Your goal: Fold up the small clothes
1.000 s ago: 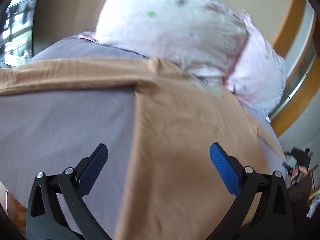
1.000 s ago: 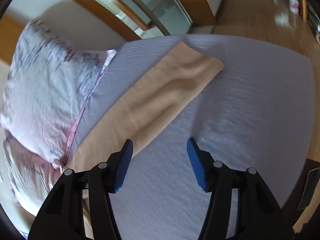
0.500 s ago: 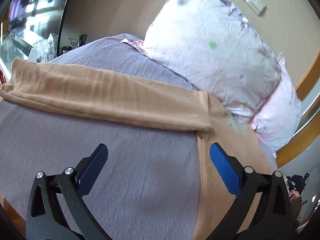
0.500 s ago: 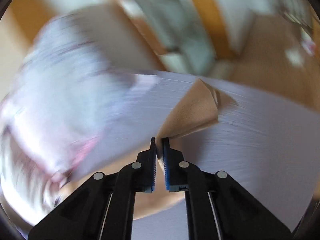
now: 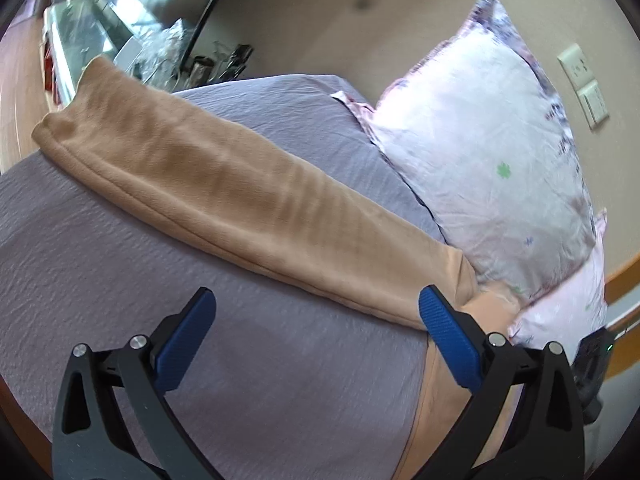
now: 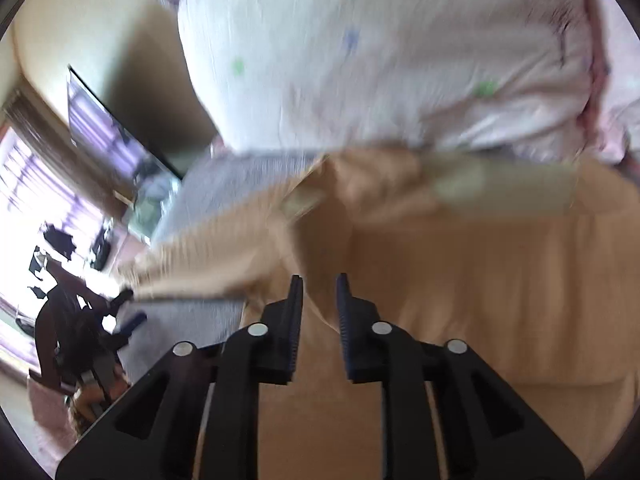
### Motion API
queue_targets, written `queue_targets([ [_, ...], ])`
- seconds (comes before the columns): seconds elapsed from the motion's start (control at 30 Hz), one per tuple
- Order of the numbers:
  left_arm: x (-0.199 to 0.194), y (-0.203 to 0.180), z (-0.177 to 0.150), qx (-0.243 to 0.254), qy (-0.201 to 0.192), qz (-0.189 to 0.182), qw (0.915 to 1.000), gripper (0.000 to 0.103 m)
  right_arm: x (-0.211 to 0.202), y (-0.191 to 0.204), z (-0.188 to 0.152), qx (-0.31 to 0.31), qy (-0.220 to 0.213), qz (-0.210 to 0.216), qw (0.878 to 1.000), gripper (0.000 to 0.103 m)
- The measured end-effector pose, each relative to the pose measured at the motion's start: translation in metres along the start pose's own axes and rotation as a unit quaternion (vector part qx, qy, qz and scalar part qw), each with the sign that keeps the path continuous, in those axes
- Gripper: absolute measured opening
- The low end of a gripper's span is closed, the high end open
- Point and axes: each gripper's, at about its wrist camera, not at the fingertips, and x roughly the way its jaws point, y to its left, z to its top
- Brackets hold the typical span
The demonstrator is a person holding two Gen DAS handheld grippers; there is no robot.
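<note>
Tan knit long-sleeved garment [image 5: 224, 196] was seen spread on the lilac crinkled bedsheet [image 5: 100, 280], just beside the white floral pillow [image 5: 492, 152]. Step in hand was judged to be the sleeve fold: one sleeve was laid straight out from the pillow toward the bed edge, lightly rippled, hem flat. Body panel [image 6: 500, 280] was seen below the pillow, smooth, collar area bunched and blurred.

Left gripper [image 5: 316, 340] was held with fingers wide, nothing between them, above bare sheet near the shoulder seam. Right gripper [image 6: 318, 320] was held over the body panel, fingers narrow; whether cloth was pinched could not be told.

Next move, as judged: sleeve cuff to be gripped and carried across onto the body panel.
</note>
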Motion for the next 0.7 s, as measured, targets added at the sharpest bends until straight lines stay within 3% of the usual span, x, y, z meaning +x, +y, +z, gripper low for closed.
queue_targets([
  [0.03,0.002,0.005,0.004,-0.012,0.003,0.002,0.9999,0.100,-0.002,0.000,-0.002,-0.001,-0.008,0.007,1.000,0.029],
  [0.1,0.004,0.012,0.010,-0.031,0.001,0.001,0.9995,0.096,-0.017,-0.010,-0.001,0.001,-0.040,-0.010,0.999,0.072],
  [0.17,0.005,0.018,0.017,-0.049,-0.002,0.002,0.9988,0.090,-0.039,-0.026,-0.007,0.013,-0.071,-0.021,0.997,0.082],
  [0.27,0.004,0.030,0.024,-0.086,-0.010,-0.002,0.9962,0.080,-0.061,-0.051,-0.017,0.031,-0.081,-0.021,0.996,0.082],
  [0.33,0.002,0.040,0.027,-0.116,-0.019,0.000,0.9931,0.066,-0.072,-0.062,-0.029,0.041,-0.080,-0.017,0.996,0.082],
  [0.47,0.003,0.062,0.028,-0.166,-0.028,0.021,0.9854,0.013,-0.074,-0.064,-0.042,0.046,-0.073,0.007,0.996,0.082],
  [0.57,0.003,0.074,0.028,-0.193,-0.028,0.009,0.9807,0.007,-0.077,-0.056,-0.050,0.040,-0.076,0.025,0.996,0.082],
  [0.7,-0.004,0.033,0.036,-0.125,-0.062,0.039,0.9894,0.005,-0.097,-0.063,-0.055,0.045,-0.094,0.040,0.994,0.083],
])
